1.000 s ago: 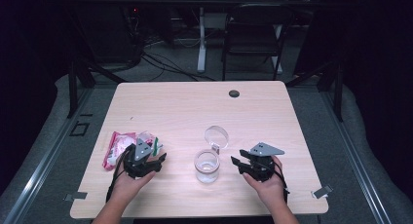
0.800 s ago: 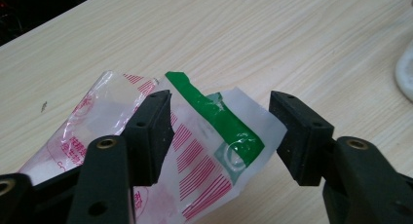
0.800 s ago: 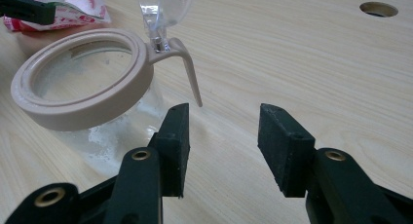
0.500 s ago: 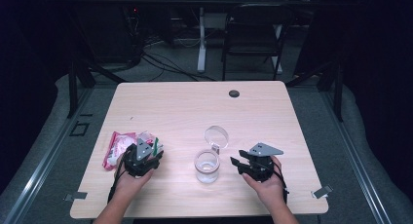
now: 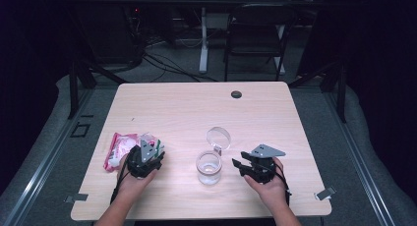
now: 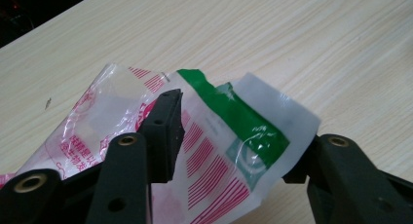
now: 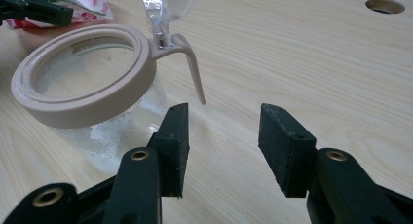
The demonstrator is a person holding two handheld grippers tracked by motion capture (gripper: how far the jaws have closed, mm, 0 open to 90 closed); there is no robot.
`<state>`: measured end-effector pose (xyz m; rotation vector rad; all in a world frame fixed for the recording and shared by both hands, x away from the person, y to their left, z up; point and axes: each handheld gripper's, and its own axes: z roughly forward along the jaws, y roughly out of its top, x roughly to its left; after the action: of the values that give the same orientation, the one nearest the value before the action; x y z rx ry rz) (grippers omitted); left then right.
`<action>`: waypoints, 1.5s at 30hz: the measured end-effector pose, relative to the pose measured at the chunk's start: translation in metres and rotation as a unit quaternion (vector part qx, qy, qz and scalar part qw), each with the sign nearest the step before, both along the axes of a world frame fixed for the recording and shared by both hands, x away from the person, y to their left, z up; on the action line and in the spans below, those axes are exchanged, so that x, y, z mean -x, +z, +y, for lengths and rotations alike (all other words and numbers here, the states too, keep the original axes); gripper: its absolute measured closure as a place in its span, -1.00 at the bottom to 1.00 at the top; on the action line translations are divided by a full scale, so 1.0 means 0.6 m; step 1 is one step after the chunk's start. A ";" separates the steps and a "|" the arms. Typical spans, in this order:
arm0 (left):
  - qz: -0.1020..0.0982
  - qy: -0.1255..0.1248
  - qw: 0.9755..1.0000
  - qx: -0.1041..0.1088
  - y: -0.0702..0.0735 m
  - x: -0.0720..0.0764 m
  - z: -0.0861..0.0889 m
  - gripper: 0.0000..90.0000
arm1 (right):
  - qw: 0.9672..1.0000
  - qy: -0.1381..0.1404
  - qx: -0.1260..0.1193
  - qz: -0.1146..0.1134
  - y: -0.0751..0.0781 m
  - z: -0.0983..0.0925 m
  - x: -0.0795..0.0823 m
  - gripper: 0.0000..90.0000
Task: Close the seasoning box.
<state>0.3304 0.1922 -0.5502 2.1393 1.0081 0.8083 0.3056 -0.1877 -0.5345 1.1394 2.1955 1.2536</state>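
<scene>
Between the plastic packet [image 5: 123, 148] at the left and the open glass jar [image 5: 209, 167] lies a bare strip of worktop [image 5: 187, 113], wide enough to pass. The jar's flipped-back lid [image 5: 219, 136] stands just behind it. Beyond both, the worktop runs free to the far edge, save a small cable hole [image 5: 236, 94].

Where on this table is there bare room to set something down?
The far half of the table is bare up to the round hole. The near edge is crowded: packet, jar with its open lid, and both tongs.
</scene>
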 end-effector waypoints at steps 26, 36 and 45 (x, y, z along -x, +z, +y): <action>-0.005 0.045 0.999 0.005 -0.006 -0.013 0.022 0.76 | 1.000 0.005 0.003 0.006 -0.004 0.004 -0.001 0.19; 0.009 0.053 0.998 0.023 0.001 -0.017 0.035 0.98 | 1.000 0.005 0.003 0.006 -0.004 0.005 -0.001 0.19; 0.013 0.056 0.998 0.038 0.007 -0.017 0.042 0.99 | 1.000 0.006 0.003 0.006 -0.004 0.005 -0.001 0.19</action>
<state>0.3407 0.2174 -0.5460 2.0488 1.1620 0.7818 0.3061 -0.1846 -0.5370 1.1346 2.2170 1.2471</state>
